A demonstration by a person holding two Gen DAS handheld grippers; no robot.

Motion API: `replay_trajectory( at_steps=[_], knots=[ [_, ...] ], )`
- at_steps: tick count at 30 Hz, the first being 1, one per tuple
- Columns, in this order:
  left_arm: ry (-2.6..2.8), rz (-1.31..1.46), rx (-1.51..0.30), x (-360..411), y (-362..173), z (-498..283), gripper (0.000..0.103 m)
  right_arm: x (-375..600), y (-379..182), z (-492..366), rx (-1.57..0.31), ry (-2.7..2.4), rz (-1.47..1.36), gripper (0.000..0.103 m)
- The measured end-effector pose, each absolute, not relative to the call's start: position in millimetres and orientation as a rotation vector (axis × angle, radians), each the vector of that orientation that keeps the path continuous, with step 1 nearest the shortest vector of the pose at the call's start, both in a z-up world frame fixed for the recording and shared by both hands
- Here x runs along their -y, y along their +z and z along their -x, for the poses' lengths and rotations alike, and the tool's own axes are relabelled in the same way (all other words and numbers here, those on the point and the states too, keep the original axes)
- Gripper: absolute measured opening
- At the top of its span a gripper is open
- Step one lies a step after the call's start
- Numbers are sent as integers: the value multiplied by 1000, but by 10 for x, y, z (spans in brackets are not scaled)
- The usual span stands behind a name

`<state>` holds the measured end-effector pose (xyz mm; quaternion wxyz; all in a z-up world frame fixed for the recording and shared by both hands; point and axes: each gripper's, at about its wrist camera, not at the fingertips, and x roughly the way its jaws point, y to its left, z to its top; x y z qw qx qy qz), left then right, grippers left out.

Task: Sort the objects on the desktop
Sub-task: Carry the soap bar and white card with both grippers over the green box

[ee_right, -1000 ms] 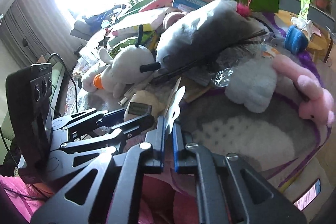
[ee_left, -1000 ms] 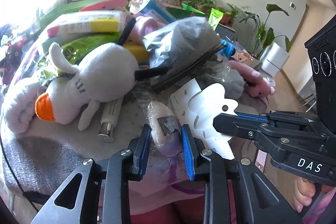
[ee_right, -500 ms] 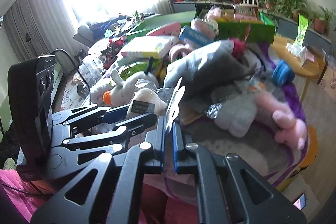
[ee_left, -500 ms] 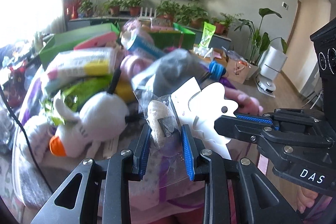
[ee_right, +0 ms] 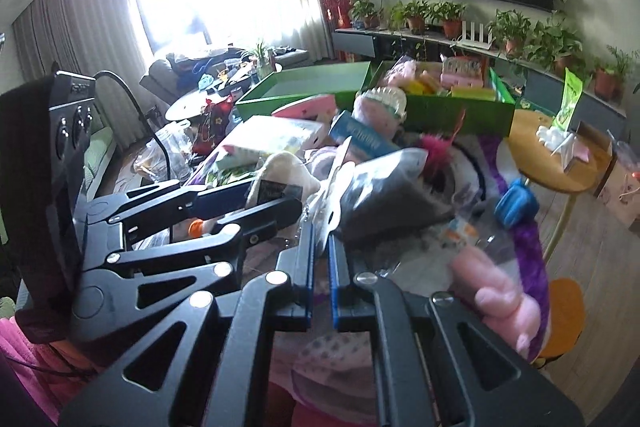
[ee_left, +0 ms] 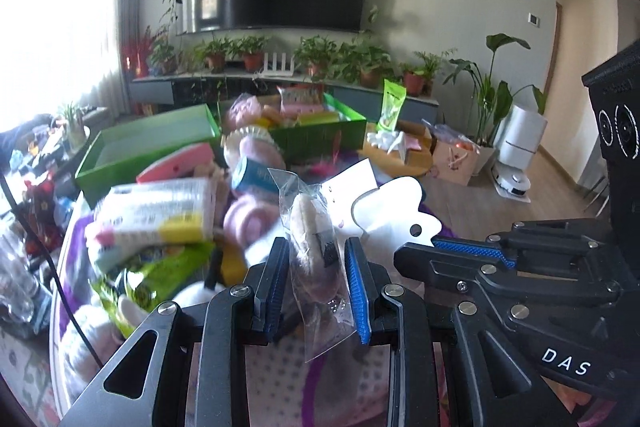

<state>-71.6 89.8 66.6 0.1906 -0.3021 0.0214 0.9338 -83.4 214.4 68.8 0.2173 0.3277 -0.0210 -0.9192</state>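
2 grippers are gripping 1 bagged plush toy (ee_left: 310, 247): left gripper (ee_left: 314, 291) squeezing its body, right gripper (ee_right: 320, 279) pinching its white card (ee_left: 394, 217).

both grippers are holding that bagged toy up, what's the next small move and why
Probably carry it forward toward the green boxes. The left gripper is clamped on the bagged plush, the right gripper pinches its white card, and the package hangs above the clutter.
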Motion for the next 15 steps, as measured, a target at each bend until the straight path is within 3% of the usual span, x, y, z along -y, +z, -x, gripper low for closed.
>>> replay_trajectory(
  at_steps=[15],
  knots=[
    [2648,779,-114,-1079,948,1130,29,-2346,924,1300,90,-2557,-863,6]
  ],
)
